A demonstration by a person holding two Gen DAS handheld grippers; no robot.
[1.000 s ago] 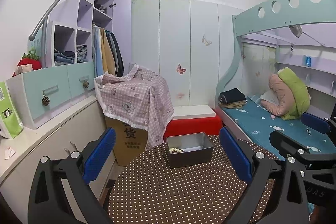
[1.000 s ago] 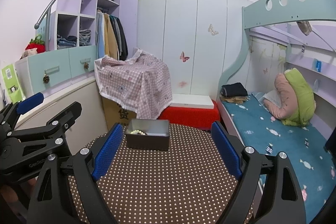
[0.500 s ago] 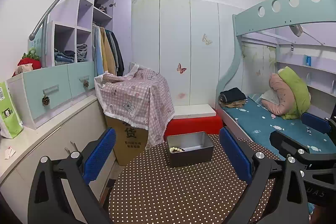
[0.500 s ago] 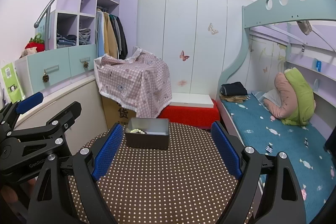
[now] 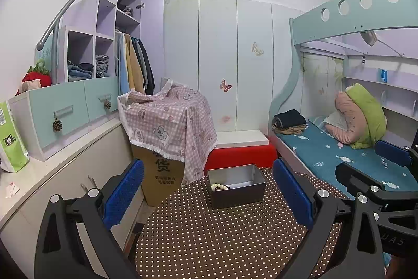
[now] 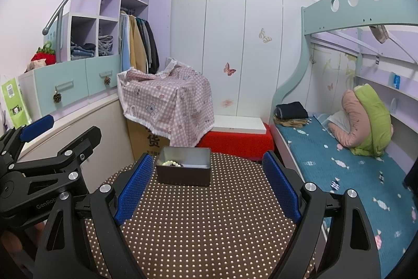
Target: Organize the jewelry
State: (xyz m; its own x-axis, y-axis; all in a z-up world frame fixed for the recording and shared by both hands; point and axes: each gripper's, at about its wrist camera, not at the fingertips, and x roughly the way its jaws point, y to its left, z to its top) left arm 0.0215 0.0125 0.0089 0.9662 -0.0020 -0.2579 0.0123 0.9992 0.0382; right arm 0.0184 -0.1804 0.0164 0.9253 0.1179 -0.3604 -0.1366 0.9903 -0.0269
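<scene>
A pale and dark beaded bracelet (image 5: 220,186) already lies in the grey rectangular metal tin (image 5: 238,194) at the far side of the brown polka-dotted worktop (image 5: 222,239). Left tool (image 5: 209,192) and right tool (image 6: 206,187) hover near, jaws apart, empty. No other jewelry shows, so little seems left.

Worktop (image 5: 209,247), brown with white dots. Cardboard box (image 5: 159,174) under pink checked cloth (image 5: 169,119). Red bench (image 5: 240,156). Bunk bed (image 5: 326,151), teal sheet; folded clothes (image 5: 288,120); pink and green pillows (image 5: 360,117). Green bag (image 5: 11,137).
</scene>
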